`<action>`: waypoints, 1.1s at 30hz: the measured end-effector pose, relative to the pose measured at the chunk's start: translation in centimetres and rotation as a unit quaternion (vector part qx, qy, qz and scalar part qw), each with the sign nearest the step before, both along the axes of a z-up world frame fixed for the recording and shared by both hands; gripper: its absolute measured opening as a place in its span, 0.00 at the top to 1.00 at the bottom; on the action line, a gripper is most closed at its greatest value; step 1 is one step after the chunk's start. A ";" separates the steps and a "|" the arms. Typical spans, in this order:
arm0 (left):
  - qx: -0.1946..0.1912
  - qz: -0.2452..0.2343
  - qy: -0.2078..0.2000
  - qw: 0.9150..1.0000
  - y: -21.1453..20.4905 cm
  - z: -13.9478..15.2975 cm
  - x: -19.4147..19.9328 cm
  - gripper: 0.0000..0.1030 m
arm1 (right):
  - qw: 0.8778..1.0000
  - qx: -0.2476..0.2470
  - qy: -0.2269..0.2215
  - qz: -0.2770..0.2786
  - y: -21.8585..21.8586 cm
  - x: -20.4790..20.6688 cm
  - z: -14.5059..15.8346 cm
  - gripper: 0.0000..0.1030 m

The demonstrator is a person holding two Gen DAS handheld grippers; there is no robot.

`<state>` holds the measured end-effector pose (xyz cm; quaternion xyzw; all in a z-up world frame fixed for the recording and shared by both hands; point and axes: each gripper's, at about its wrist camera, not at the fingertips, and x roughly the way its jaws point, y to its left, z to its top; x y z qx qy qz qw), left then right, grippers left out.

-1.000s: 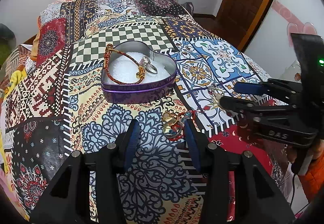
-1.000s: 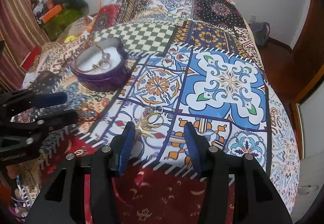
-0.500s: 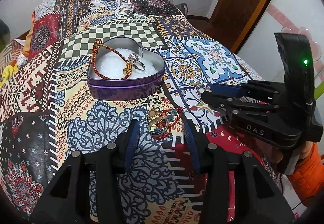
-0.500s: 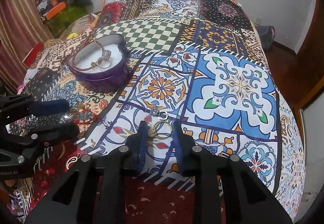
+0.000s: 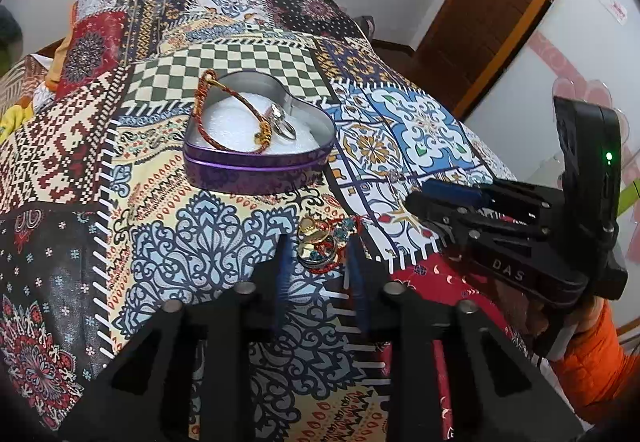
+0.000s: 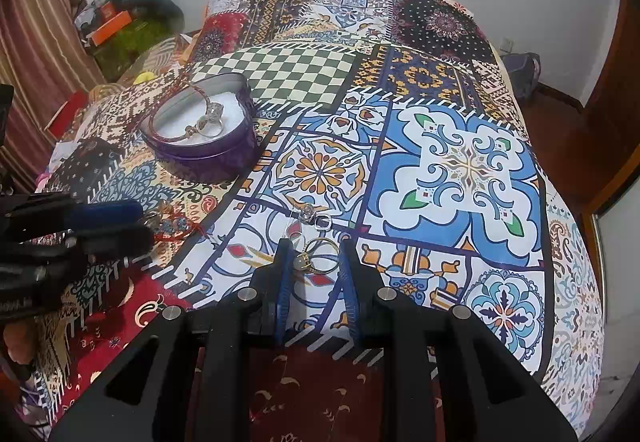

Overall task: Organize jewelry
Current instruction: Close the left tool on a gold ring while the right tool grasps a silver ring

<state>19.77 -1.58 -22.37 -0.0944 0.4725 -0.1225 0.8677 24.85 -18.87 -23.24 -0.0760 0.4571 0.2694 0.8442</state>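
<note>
A purple heart-shaped tin (image 5: 256,166) sits on the patchwork bedspread; it also shows in the right wrist view (image 6: 224,156). It holds a red braided bracelet (image 5: 224,110) and silver rings (image 5: 282,124). My left gripper (image 5: 318,252) is open, its fingers on either side of a red-and-gold bracelet pile (image 5: 320,244) on the cloth. My right gripper (image 6: 314,258) is open around gold rings (image 6: 316,260) lying on the cloth. A small silver ring (image 6: 316,216) lies just beyond them.
The bedspread (image 6: 460,162) drops off at the right edge toward a wooden floor. A brown door (image 5: 492,10) stands at the far right. Striped curtains (image 6: 36,54) and clutter (image 6: 120,26) are on the left, beyond the bed.
Both grippers have moved forward and down. The left jaws now straddle the bracelet pile and the right jaws, narrower than before, straddle the gold rings.
</note>
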 end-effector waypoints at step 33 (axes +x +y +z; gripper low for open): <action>0.035 0.023 -0.094 0.995 1.9 5.8 -2.8 0.80 | 0.997 0.034 -0.067 0.008 1.9 -2.9 6.4 0.80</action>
